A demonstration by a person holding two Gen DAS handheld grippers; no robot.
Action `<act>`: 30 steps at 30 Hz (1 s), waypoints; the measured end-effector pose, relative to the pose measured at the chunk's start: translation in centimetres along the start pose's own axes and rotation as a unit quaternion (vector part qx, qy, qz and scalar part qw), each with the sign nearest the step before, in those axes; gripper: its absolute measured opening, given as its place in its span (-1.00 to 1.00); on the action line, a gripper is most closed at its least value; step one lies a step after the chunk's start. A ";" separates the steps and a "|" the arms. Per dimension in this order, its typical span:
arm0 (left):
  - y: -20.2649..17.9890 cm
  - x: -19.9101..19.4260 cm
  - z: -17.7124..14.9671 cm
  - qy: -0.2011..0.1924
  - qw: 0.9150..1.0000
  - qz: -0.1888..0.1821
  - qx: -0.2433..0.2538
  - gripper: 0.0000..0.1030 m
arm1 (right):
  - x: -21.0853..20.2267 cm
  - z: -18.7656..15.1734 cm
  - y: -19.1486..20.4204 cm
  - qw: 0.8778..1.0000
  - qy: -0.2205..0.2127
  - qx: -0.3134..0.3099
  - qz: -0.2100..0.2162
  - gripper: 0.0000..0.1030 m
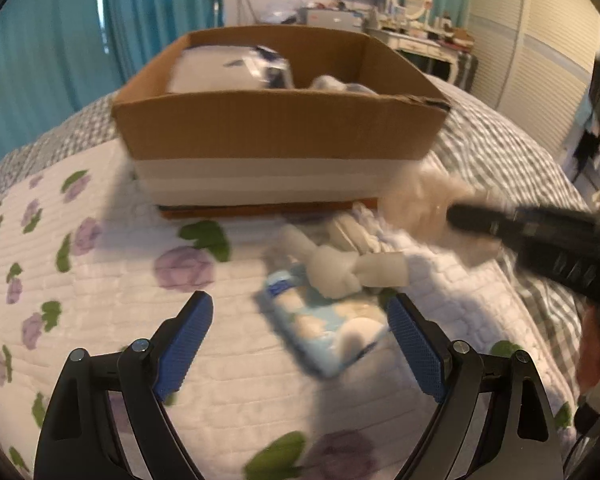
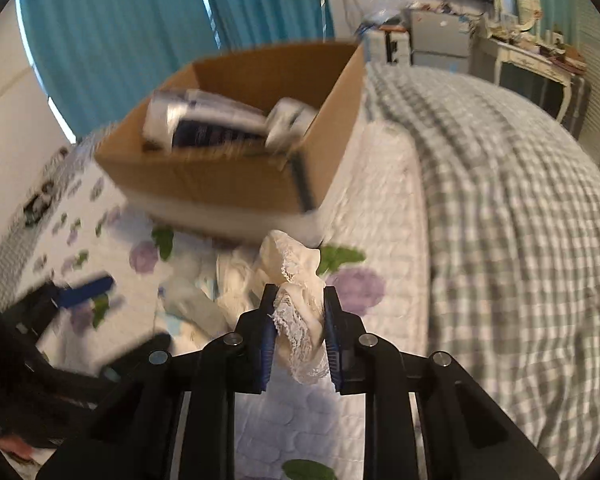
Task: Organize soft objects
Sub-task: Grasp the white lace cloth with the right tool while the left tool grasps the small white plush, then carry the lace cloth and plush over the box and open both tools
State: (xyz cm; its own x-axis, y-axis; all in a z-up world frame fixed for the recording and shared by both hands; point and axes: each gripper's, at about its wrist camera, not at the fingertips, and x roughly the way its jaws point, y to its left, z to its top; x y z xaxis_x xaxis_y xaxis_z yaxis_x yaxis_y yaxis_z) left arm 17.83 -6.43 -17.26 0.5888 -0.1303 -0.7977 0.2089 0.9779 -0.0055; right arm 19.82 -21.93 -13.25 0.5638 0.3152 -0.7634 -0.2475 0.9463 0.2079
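Lace-trimmed cream fabric (image 2: 298, 304) was seen clamped between the blue pads of the right hand-held gripper (image 2: 299, 292), bunched into a loose wad that spilled both ahead of the fingertips and back behind them. It was judged to be very light, limp and compressible, unlikely to slip from the ribbed pads but liable to snag by its lace edge; a pinch through the thickest bunch seemed the soundest hold. No true long axis could be given to so crumpled a piece, though its bulk ran roughly along the fingers, pointing far toward the cardboard box (image 2: 236, 176).

The left hand-held gripper (image 1: 300, 312) was held wide apart and empty, above the floral quilt (image 1: 100, 280) of the bed. Between and just beyond its fingertips lay a pale blue soft pack (image 1: 320, 328), its long axis running diagonally from far left to near right, with a knotted white cloth (image 1: 340, 272) resting on its far end. The pack was judged light and squashy, with a film wrapper that might be slippery; a grip across its narrow width appeared best.

The box (image 1: 276, 136) stood farther off on the bed, open-topped, with white and dark packages already inside; these were too blurred to be identified.
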 end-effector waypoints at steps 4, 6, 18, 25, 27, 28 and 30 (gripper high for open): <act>-1.3 1.0 0.4 0.005 1.000 0.005 0.025 0.75 | -0.9 0.6 -0.7 1.000 -0.013 0.003 -0.014 -0.59; -1.7 1.3 0.6 0.003 0.999 0.001 0.035 0.75 | -0.9 0.6 -1.2 1.000 -0.011 0.010 -0.011 -0.59; -1.7 3.4 1.6 0.014 0.998 -0.041 0.047 0.26 | 0.1 0.3 -1.8 1.000 -0.004 0.016 -0.015 -0.59; -2.1 3.5 1.8 0.007 0.996 -0.063 0.065 -0.24 | 0.4 0.2 -1.8 1.000 0.000 0.014 -0.015 -0.59; -1.8 3.2 1.6 0.007 0.996 -0.062 0.064 -0.26 | 0.5 0.1 -1.8 1.000 0.001 0.014 -0.015 -0.59; -1.6 3.1 1.5 0.008 0.996 -0.063 0.064 -0.27 | 0.5 0.1 -1.7 1.000 0.001 0.014 -0.017 -0.59; -0.5 2.2 1.3 0.006 0.996 -0.071 0.052 -0.27 | 0.2 -0.1 -1.7 1.000 0.000 0.016 -0.017 -0.59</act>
State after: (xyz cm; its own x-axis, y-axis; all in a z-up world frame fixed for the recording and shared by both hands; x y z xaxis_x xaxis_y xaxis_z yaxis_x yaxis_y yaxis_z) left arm 20.08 -7.46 -18.22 0.5374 -0.2638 -0.8010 0.3703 0.9272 -0.0569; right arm 20.29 -23.50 -13.82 0.5709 0.2825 -0.7709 -0.2023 0.9584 0.2013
